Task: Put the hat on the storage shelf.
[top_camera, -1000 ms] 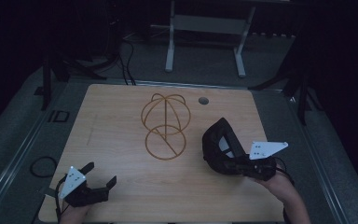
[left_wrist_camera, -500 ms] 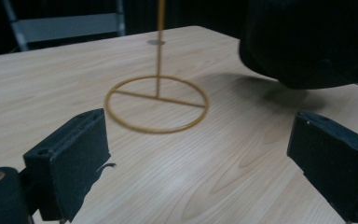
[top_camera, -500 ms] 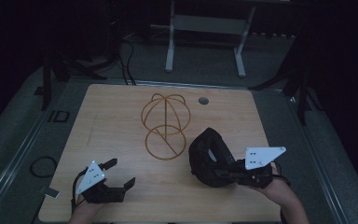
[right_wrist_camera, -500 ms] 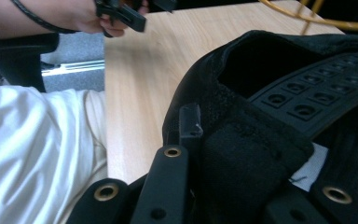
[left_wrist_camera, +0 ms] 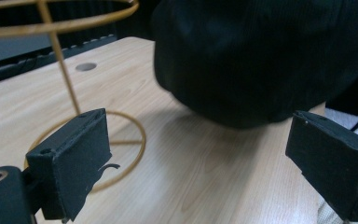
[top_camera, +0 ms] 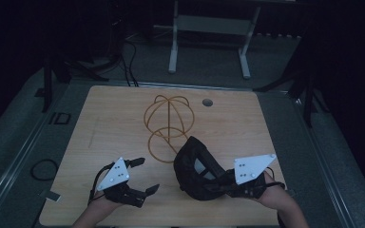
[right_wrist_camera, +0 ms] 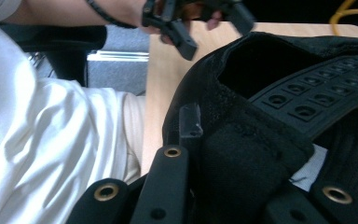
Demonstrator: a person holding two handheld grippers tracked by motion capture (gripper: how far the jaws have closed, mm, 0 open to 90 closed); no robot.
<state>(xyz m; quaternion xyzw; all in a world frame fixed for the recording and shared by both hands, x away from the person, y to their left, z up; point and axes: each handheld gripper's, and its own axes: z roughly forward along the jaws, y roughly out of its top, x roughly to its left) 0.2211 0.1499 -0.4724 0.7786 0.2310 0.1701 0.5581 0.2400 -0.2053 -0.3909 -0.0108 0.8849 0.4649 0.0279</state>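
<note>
In my left gripper view the black cap runs off the top and right edges, so I can't see its brim or where it is gripped, and the wire stand beside the cap is cut off at the top, leaving just one upright rod and part of its base ring. In my right gripper view the cap's back band covers the tips of my right gripper, so I can't tell how far the jaws reach into the fabric. Past the cap, my left gripper is blurred and cropped by the top edge.
</note>
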